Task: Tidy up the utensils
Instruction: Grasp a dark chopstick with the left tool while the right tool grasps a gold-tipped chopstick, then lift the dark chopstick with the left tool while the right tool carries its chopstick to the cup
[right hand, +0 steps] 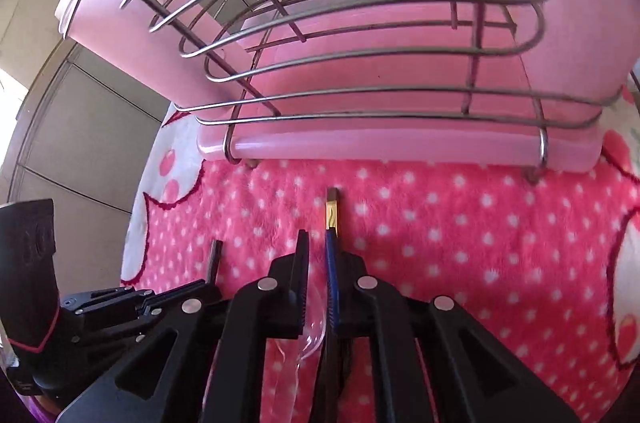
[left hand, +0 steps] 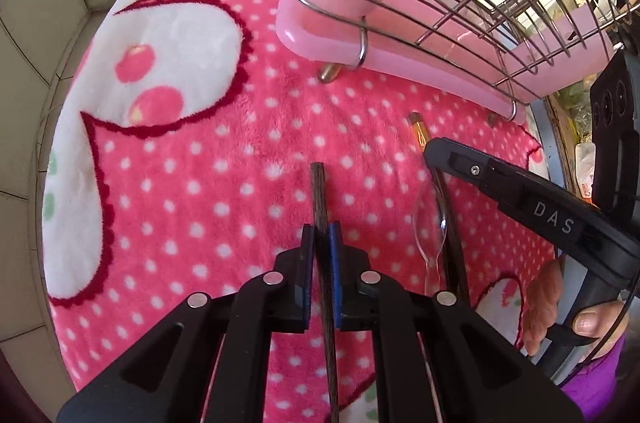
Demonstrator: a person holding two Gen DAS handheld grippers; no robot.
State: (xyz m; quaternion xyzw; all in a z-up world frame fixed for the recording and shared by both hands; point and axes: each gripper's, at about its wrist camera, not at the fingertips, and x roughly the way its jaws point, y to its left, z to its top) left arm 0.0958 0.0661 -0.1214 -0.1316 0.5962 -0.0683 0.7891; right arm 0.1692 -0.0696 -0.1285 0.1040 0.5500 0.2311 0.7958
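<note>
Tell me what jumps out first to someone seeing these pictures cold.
The bright pink fleece blanket with white polka dots fills both views. At its far edge stands a wire dish rack on a pale pink plastic tray. Nearer, the left gripper pinches a dark wooden chopstick.

We saw a fluffy pink fleece blanket (left hand: pixel 208 183), matt and napped, under a shiny wire-metal rack (right hand: pixel 360 71) with a glossy pink plastic tray (right hand: pixel 400 147). The dark chopstick (left hand: pixel 319 195) looked wood-grained and matt, the spoon (left hand: pixel 430 223) clear glossy plastic.
</note>
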